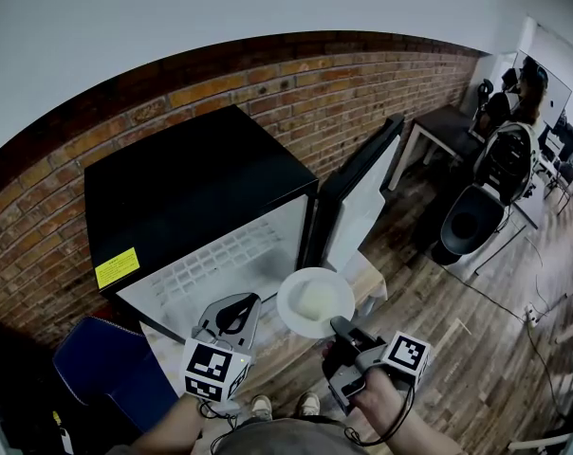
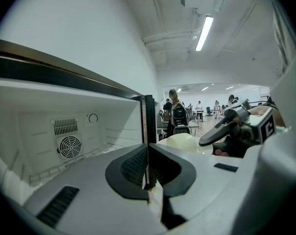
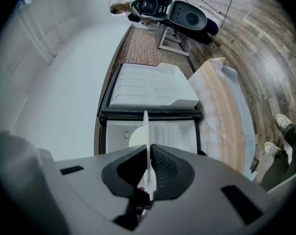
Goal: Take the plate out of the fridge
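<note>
A round white plate (image 1: 315, 301) hangs level in front of the open black fridge (image 1: 187, 192), outside its white interior (image 1: 231, 259). My right gripper (image 1: 340, 330) is shut on the plate's near rim. In the right gripper view the plate (image 3: 146, 131) shows edge-on between the closed pads of my right gripper (image 3: 148, 153). My left gripper (image 1: 237, 309) floats just left of the plate, shut, holding nothing. In the left gripper view, the left gripper (image 2: 148, 165) points past the fridge's side wall, with the plate (image 2: 187, 142) to the right of it.
The fridge door (image 1: 362, 192) stands swung open to the right. A cloth-covered low stand (image 1: 370, 278) sits below the plate. A blue object (image 1: 106, 368) lies at lower left. A brick wall (image 1: 268, 83) backs the fridge. A black chair (image 1: 471, 221) and desks with people are far right.
</note>
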{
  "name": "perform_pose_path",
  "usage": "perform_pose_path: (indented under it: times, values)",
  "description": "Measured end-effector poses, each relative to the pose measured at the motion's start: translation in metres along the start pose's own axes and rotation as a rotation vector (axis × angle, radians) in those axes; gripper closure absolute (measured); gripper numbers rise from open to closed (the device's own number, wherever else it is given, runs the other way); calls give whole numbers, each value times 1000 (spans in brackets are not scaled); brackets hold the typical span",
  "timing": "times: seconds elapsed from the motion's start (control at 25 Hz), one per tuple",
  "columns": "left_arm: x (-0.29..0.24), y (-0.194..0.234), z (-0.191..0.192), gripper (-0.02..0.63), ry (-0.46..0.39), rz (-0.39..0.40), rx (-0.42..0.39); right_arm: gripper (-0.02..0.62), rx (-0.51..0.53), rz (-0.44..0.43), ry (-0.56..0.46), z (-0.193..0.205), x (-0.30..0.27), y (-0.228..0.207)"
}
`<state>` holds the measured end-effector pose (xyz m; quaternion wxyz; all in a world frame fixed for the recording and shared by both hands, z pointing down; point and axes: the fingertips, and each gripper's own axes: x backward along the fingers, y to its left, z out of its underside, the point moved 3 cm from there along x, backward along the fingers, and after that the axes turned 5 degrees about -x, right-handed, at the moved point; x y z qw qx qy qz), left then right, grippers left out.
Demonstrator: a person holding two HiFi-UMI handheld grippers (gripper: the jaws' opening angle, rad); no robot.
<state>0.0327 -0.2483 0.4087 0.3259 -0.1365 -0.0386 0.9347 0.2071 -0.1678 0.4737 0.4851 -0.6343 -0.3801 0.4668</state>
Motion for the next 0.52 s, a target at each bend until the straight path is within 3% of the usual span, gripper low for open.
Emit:
perform_pose_path:
  times: [0.52]
  values:
    - [-7, -1, -3, 587, 10, -23, -1, 560, 20, -34, 38, -7, -6, 15]
